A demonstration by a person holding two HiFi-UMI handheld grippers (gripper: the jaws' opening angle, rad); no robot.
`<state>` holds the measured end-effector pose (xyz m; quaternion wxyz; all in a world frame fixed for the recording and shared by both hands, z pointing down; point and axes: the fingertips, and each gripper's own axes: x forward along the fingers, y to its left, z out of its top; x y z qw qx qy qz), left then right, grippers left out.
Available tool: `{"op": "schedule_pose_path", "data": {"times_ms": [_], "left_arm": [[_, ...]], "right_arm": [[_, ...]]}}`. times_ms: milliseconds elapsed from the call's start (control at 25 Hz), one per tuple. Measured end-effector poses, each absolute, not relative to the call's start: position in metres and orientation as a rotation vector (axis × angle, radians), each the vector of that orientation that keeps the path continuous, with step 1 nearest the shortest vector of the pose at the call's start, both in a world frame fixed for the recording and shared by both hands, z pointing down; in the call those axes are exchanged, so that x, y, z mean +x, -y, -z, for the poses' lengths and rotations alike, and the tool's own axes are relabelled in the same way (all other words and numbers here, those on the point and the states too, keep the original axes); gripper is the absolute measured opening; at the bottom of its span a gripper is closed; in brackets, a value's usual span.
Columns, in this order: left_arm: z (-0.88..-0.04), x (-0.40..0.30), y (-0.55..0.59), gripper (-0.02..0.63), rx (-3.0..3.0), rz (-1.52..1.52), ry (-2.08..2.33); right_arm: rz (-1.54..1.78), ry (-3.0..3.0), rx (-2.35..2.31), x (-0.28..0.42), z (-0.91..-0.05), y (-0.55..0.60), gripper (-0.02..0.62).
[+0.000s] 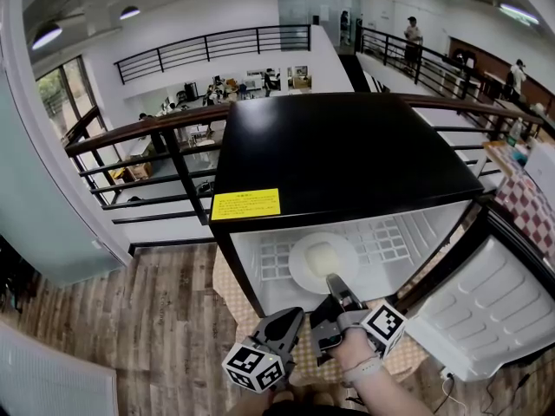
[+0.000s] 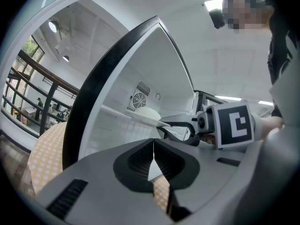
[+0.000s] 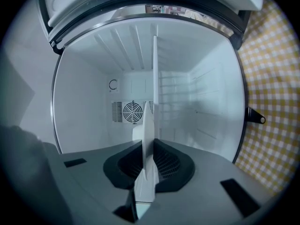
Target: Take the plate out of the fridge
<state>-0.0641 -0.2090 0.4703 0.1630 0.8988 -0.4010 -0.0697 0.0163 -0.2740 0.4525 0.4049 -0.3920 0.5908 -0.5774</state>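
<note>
A white plate (image 1: 323, 263) with a pale lump of food (image 1: 322, 255) lies on the wire shelf inside the open black fridge (image 1: 338, 154). My right gripper (image 1: 334, 282) is shut on the plate's near rim. In the right gripper view the plate (image 3: 149, 139) stands edge-on between the closed jaws of the right gripper (image 3: 147, 175). My left gripper (image 1: 293, 317) hangs just left of it, outside the fridge front, shut and empty. The left gripper view shows its own jaws of the left gripper (image 2: 153, 159) pressed together, with the right gripper (image 2: 165, 124) clamping the plate (image 2: 140, 116) beyond.
The fridge door (image 1: 490, 306) swings open to the right. A yellow checked cloth (image 1: 227, 289) lies under the fridge on the wood floor (image 1: 165, 319). A dark railing (image 1: 147, 146) runs behind it. A fan grille (image 3: 130, 111) sits on the fridge's back wall.
</note>
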Motion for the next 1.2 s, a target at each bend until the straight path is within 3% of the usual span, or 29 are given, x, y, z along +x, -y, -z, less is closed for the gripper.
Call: {"op": "schedule_pose_path", "data": {"times_ms": [1200], "left_arm": [[-0.468,-0.053,0.204,0.009,2.582,0.202,1.125]], "right_arm": [[1.467,-1.558,-0.926,0.039,-0.453,0.232,0.049]]}}
